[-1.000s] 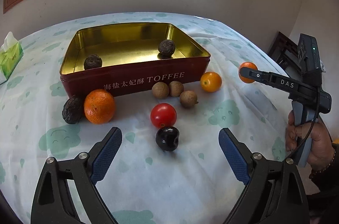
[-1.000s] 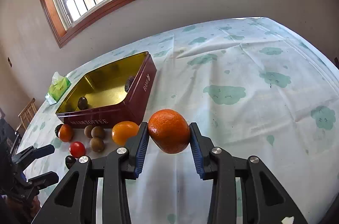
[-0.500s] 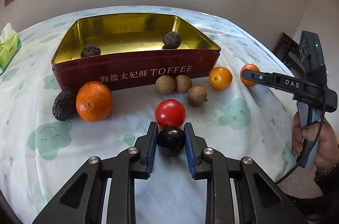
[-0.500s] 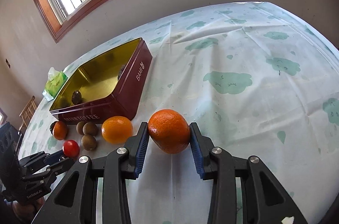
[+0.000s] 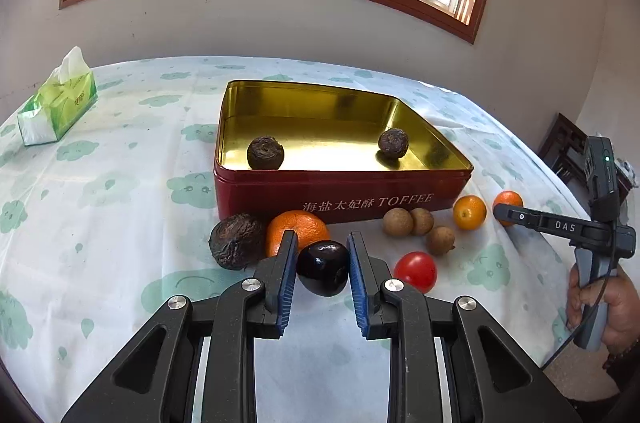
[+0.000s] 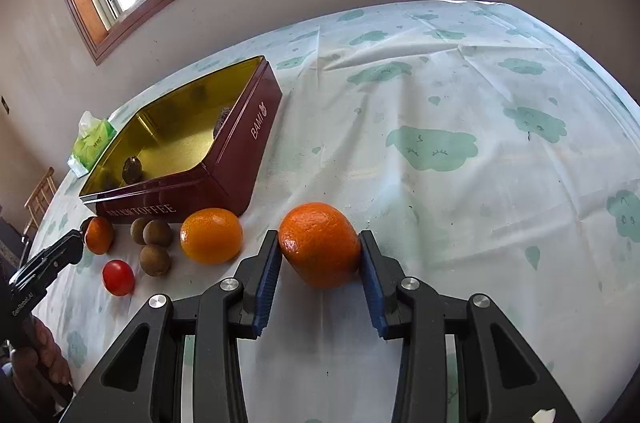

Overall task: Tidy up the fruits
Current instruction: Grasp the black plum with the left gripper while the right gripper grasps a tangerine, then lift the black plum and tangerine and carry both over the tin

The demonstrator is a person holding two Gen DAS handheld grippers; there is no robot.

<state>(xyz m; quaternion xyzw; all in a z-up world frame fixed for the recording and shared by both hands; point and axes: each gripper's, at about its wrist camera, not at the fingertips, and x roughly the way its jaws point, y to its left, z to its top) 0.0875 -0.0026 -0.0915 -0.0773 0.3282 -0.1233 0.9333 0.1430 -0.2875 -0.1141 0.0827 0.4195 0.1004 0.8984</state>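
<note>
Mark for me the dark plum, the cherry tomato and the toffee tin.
dark plum [image 5: 323,268], left wrist view, middle of its glossy front.
cherry tomato [image 5: 415,271], left wrist view, centre of its red skin.
toffee tin [image 5: 360,203], left wrist view, red front wall by the lettering.

open cloth [image 6: 460,95] right of tin [image 6: 240,159], fruit cluster [image 5: 416,223] crowding its near wall, interior seemingly mostly free
</note>
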